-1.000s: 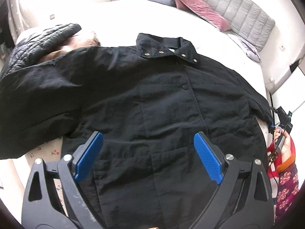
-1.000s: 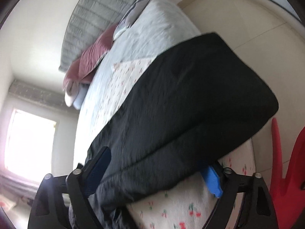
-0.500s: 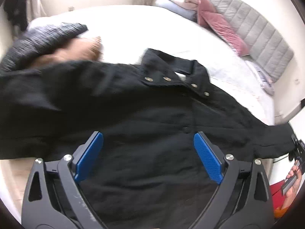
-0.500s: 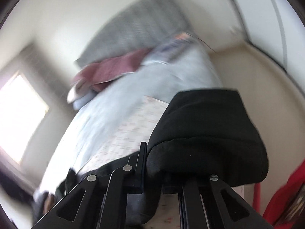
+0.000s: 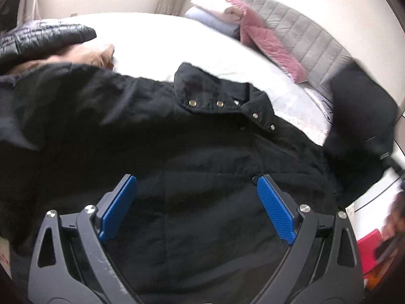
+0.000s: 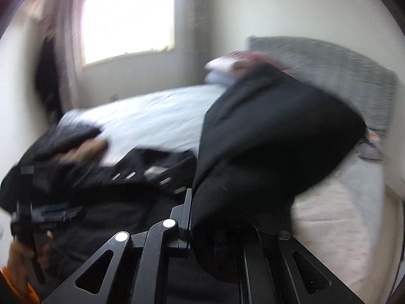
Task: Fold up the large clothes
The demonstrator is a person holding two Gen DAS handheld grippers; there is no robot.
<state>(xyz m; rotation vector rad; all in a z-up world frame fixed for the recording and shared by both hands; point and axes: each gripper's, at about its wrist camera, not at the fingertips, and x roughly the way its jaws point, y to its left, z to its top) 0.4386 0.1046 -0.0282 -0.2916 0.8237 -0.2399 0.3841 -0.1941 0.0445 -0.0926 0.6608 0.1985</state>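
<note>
One fold underway at most: my right gripper [image 6: 202, 230] looks clamped on the black jacket [image 5: 202, 152] sleeve [image 6: 265, 136], left gripper [image 5: 197, 205] wide open, empty, rest unfolded.

- A wide bed with a white quilted cover [image 5: 177, 40] fills the upper middle of the left wrist frame.
- A large black snap-collared jacket [image 5: 177, 152] lies spread across it, centre frame.
- A glossy black quilted puffer coat [image 5: 45, 38] lies upper left.
- Folded pink and white bedding [image 5: 253, 25] lies upper right.
</note>
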